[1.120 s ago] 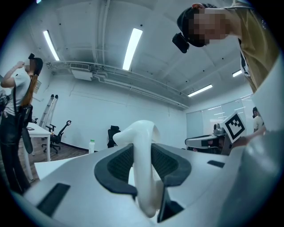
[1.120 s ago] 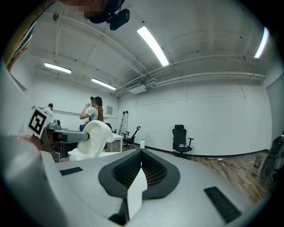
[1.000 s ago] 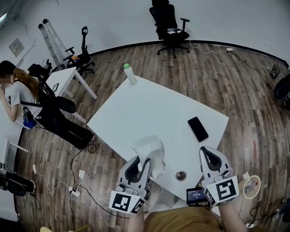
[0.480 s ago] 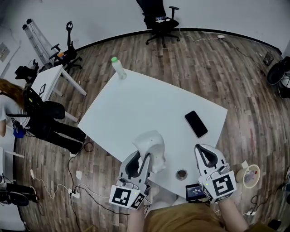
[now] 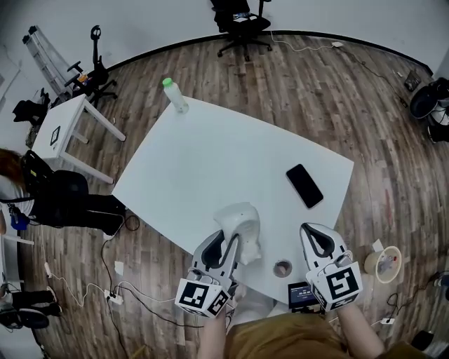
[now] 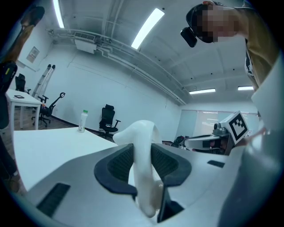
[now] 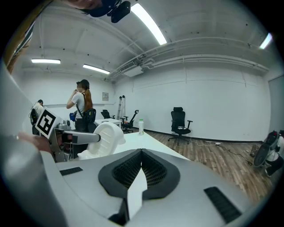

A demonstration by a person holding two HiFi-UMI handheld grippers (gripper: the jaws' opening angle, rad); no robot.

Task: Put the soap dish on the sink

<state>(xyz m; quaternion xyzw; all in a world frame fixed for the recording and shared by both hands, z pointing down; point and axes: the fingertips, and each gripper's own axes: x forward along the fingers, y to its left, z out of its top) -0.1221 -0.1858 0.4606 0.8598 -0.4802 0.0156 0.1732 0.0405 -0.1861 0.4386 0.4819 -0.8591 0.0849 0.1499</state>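
Observation:
My left gripper [image 5: 227, 240] is shut on a white moulded soap dish [image 5: 240, 223], which hangs just over the white table [image 5: 210, 161] near its front edge. In the left gripper view the soap dish [image 6: 141, 133] stands upright between the two dark pads of the left gripper [image 6: 141, 155], and both press on it. My right gripper [image 5: 317, 234] hovers to the right over the table's front edge, shut and empty. In the right gripper view the right gripper [image 7: 142, 153] has its tips together, and the soap dish [image 7: 104, 139] shows at left. No sink is in view.
A black phone [image 5: 304, 186] lies on the table's right part and a green-capped bottle [image 5: 175, 95] stands at its far corner. A small round cap [image 5: 283, 268] sits by the front edge. Office chairs [image 5: 242, 21], a side table [image 5: 66, 123] and a person [image 7: 82, 104] surround the table.
Both grippers have sunk closer to the table top. The left gripper keeps its hold on the soap dish and the right stays shut.

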